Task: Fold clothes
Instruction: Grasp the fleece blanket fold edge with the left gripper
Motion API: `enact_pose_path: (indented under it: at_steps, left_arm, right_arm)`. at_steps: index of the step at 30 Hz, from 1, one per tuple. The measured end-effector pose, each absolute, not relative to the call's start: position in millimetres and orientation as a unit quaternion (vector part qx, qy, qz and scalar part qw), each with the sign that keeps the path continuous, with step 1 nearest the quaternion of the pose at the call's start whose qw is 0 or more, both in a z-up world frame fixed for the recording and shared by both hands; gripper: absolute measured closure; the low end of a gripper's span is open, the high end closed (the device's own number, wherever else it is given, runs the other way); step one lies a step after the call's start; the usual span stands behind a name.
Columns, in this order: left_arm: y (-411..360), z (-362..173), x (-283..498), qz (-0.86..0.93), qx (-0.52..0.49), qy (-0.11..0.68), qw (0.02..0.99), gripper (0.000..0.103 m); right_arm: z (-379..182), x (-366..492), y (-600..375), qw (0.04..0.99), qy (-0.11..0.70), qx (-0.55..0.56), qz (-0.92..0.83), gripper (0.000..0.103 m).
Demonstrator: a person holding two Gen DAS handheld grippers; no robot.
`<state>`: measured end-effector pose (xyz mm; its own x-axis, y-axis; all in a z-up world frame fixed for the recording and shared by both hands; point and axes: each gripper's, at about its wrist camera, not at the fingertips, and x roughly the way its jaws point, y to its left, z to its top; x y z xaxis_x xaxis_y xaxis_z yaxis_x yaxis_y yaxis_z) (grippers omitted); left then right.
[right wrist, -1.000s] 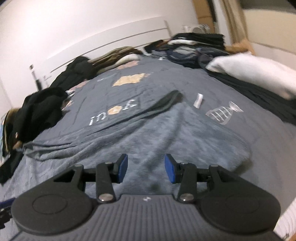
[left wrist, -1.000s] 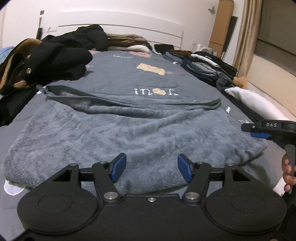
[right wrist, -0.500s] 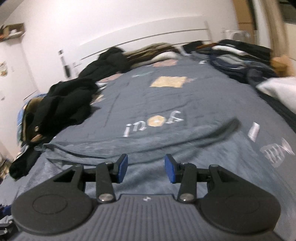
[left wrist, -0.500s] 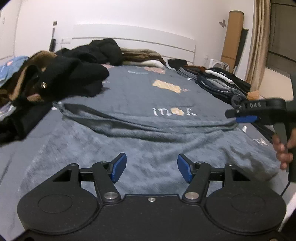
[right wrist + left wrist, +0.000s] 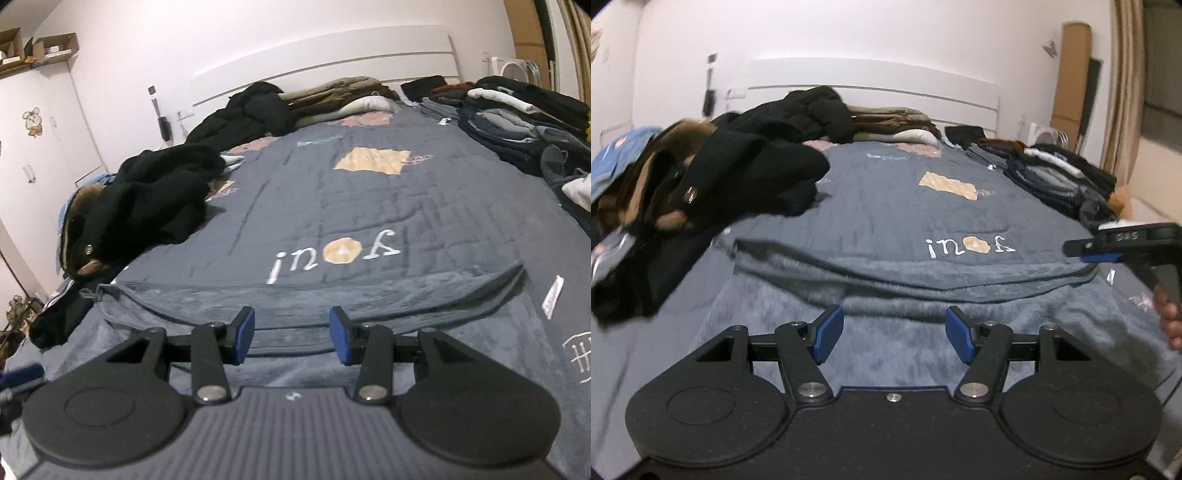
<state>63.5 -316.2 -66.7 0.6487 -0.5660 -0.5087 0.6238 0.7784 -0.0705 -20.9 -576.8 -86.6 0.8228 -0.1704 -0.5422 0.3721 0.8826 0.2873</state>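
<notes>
White letters on the grey bedspread, seen upside down, read "you!", the "o" a tan flower-like patch; the right gripper shows "DAS" on its black body; a small white tag nearby is too blurred to read.

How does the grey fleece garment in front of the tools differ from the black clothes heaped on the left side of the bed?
The grey fleece garment lies spread flat, its far edge turned over; the black clothes sit bunched in a heap. The garment is pale grey-blue; the heap is black with brown parts. The garment is nearest both open tools; the heap is farther. Both rest on the bedspread.
</notes>
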Motion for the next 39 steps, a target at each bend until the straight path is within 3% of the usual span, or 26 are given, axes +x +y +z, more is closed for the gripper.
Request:
enact_pose_path:
  at_steps: [13, 15, 30, 31, 33, 39]
  left_arm:
    - [-434, -88, 124, -0.402, 0.196, 0.251, 0.859, 0.044]
    - [-448, -97, 132, -0.413, 0.222, 0.252, 0.847, 0.05]
    - [-486, -150, 156, -0.433, 0.367, 0.241, 0.787, 0.052]
    - [-487, -150, 157, -0.433, 0.368, 0.24, 0.787, 0.055]
    - [-489, -150, 159, -0.434, 0.37, 0.237, 0.786, 0.092]
    - [-495, -145, 168, -0.431, 0.364, 0.231, 0.793, 0.099]
  right_arm:
    - [-86, -32, -606, 0.936, 0.253, 0.201, -0.142, 0.05]
    - [-88, -33, -609, 0.935, 0.254, 0.202, -0.143, 0.049]
    - [-105, -31, -625, 0.924, 0.266, 0.233, -0.149, 0.047]
    - [-106, -30, -625, 0.923, 0.267, 0.233, -0.148, 0.047]
    - [-107, -29, -625, 0.922, 0.27, 0.234, -0.147, 0.047]
    - [-108, -30, -626, 0.921, 0.268, 0.242, -0.145, 0.047]
